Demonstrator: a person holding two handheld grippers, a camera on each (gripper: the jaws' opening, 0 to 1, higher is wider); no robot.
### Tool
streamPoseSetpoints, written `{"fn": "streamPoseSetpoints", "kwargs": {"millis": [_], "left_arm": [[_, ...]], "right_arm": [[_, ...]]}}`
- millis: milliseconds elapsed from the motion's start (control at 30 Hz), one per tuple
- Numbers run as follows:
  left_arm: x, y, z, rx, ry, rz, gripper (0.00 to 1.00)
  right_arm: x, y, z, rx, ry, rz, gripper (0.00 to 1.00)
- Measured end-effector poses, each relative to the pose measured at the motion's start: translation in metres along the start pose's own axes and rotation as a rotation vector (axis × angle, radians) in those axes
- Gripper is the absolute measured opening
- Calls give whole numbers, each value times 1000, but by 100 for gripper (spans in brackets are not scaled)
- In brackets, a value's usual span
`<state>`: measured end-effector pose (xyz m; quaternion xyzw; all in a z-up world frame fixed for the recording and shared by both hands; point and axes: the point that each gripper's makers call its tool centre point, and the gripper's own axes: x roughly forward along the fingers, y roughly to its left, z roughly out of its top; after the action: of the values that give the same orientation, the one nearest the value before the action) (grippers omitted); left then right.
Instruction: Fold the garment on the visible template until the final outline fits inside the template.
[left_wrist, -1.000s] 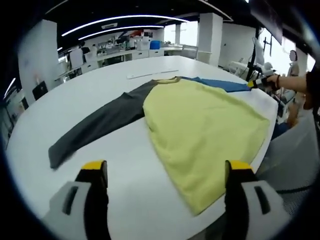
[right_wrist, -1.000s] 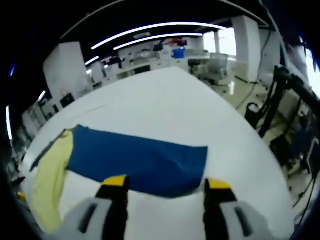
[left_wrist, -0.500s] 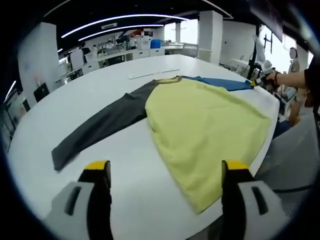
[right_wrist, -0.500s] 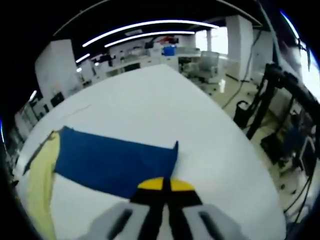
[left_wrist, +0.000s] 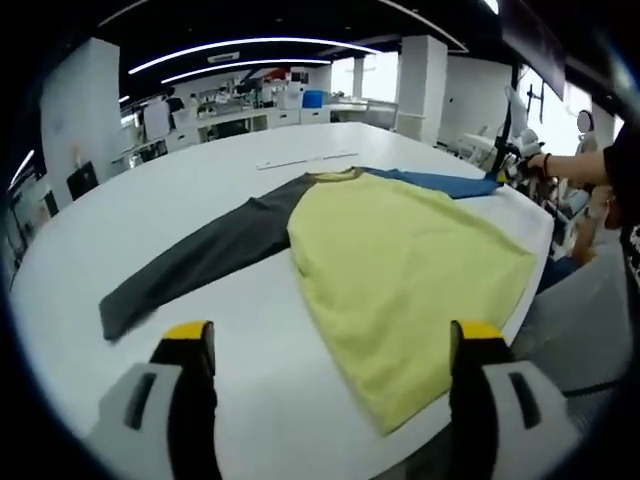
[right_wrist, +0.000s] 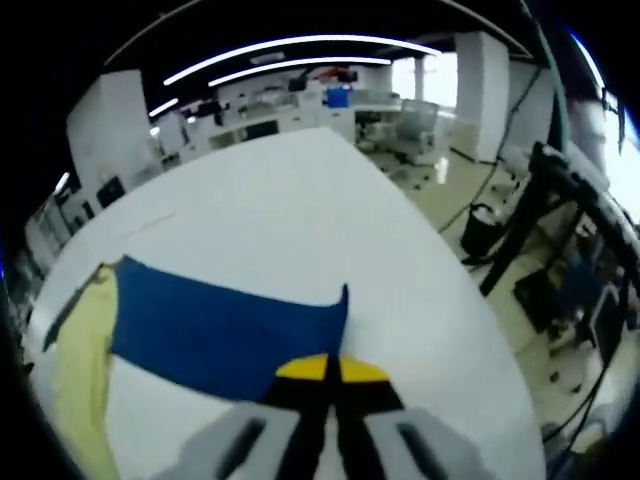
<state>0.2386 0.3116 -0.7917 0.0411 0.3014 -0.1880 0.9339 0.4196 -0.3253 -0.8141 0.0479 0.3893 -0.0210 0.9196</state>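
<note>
Garment (left_wrist: 400, 260) lies spread flat on the white surface (left_wrist: 150, 200): a yellow body, a dark grey sleeve (left_wrist: 200, 255) stretched toward the left of the left gripper view, and a blue sleeve (right_wrist: 225, 325) on the far side. It looks like thin, soft knit, light and limp, so it should drape and drag rather than hold a shape; judging by that, cuffs, hems and corners are the places to pinch, with the cloth lifted clear to avoid bunching. The right tongs (right_wrist: 327, 372) are closed with their yellow tips together at the cuff end of the blue sleeve, whose corner curls up just beside them; they appear to grip that edge, though the contact itself is hidden. The left tongs (left_wrist: 330, 345) are spread wide and hold nothing, hovering over bare surface near the yellow hem. That hem reaches close to the near rim of the surface, so cloth could slide off there; beyond the sleeves there is broad open room. I cannot make out a template.
</note>
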Motion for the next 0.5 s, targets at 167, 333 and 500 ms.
{"fn": "streamPoseSetpoints", "kwargs": {"millis": [167, 333, 500], "left_arm": [[-2, -6, 0, 0, 3, 0, 98], [-3, -4, -4, -6, 12, -10, 99], [-5, -1, -8, -5, 26, -17, 99]], "right_arm": [[7, -1, 13, -3, -5, -13, 0], [13, -6, 14, -3, 9, -27, 0], [15, -11, 14, 5, 28, -33, 0]]}}
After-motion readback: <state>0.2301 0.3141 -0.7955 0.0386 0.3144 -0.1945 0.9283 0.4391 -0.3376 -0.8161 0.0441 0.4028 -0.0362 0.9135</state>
